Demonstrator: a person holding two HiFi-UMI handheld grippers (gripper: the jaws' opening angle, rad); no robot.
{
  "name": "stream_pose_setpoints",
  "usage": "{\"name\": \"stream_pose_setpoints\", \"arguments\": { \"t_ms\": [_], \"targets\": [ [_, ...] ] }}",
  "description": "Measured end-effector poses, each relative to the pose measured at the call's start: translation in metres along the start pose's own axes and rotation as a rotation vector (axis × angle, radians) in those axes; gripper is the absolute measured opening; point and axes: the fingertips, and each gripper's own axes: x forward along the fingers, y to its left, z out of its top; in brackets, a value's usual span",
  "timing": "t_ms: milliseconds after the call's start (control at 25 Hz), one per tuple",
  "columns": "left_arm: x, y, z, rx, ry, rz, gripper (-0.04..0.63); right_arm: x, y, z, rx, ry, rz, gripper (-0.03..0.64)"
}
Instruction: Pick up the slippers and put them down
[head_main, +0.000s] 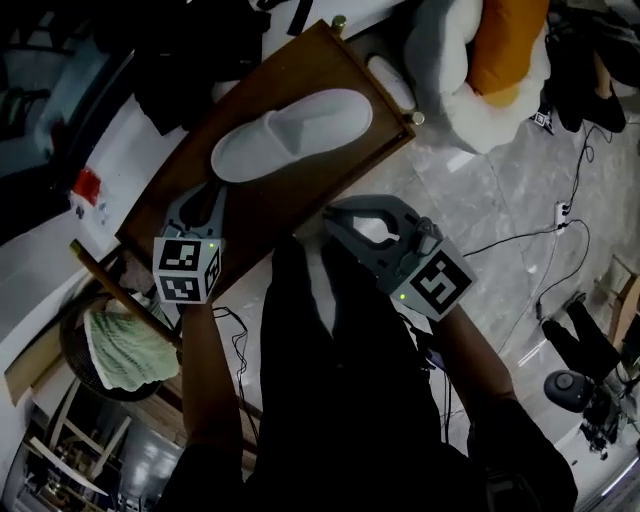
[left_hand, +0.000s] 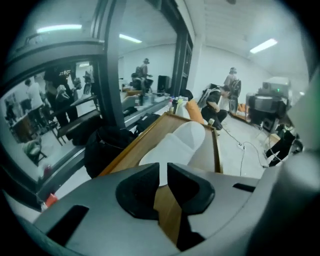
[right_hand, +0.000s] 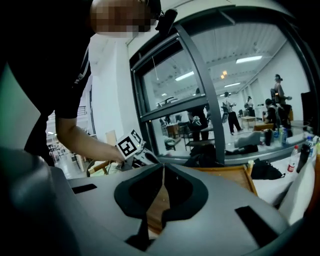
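Head view: soft white slipper (head_main: 290, 133), rounded toe, flat on a glossy rimmed wooden tray (head_main: 345, 185); left gripper (head_main: 212, 190) near its heel, right gripper (head_main: 337, 222) off the tray's edge.
Left gripper view: matte black pads (left_hand: 136, 194) slightly apart, empty.
Right gripper view: tips together, nothing between.

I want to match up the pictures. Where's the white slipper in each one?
Head view: the white slipper lies in the upper middle, on the wooden tray.
Left gripper view: in the centre, on the same tray.
Right gripper view: not in it; only the tray shows.
Shared landmark: the wooden tray.
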Motion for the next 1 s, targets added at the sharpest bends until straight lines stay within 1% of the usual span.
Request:
{"name": "stream_pose_setpoints", "arguments": {
  "t_ms": [120,200,320,400,480,520,600,720,880,1000],
  "targets": [
    [-0.042,-0.029,0.026,0.041,-0.018,-0.070,0.029,-0.018,0.015,0.059,-0.005,-0.064,-0.008,0.026],
    [-0.072,-0.047,0.058,0.052,-0.068,-0.112,0.017,-0.035,0.025,0.106,-0.011,-0.127,-0.002,0.026],
    [-0.116,-0.066,0.119,0.084,-0.198,-0.161,0.012,-0.059,0.041,0.170,-0.063,-0.232,0.011,0.026],
    [-0.151,-0.077,0.150,0.118,-0.280,-0.185,0.012,-0.073,0.060,0.201,-0.121,-0.272,0.016,0.026],
    [-0.192,-0.086,0.174,0.115,-0.374,-0.223,0.012,-0.083,0.079,0.224,-0.172,-0.294,0.023,0.026],
    [-0.213,-0.090,0.186,0.108,-0.425,-0.243,0.011,-0.088,0.085,0.234,-0.191,-0.305,0.025,0.026],
    [-0.247,-0.097,0.206,0.119,-0.513,-0.264,0.011,-0.096,0.091,0.246,-0.215,-0.324,0.020,0.026],
    [-0.281,-0.111,0.223,0.157,-0.603,-0.265,0.012,-0.101,0.090,0.251,-0.215,-0.342,0.012,0.026],
    [-0.303,-0.125,0.233,0.219,-0.676,-0.266,0.011,-0.094,0.091,0.253,-0.218,-0.348,0.024,0.026],
    [-0.305,-0.122,0.233,0.217,-0.698,-0.266,0.011,-0.085,0.093,0.253,-0.253,-0.345,0.048,0.026]
  ]
}}
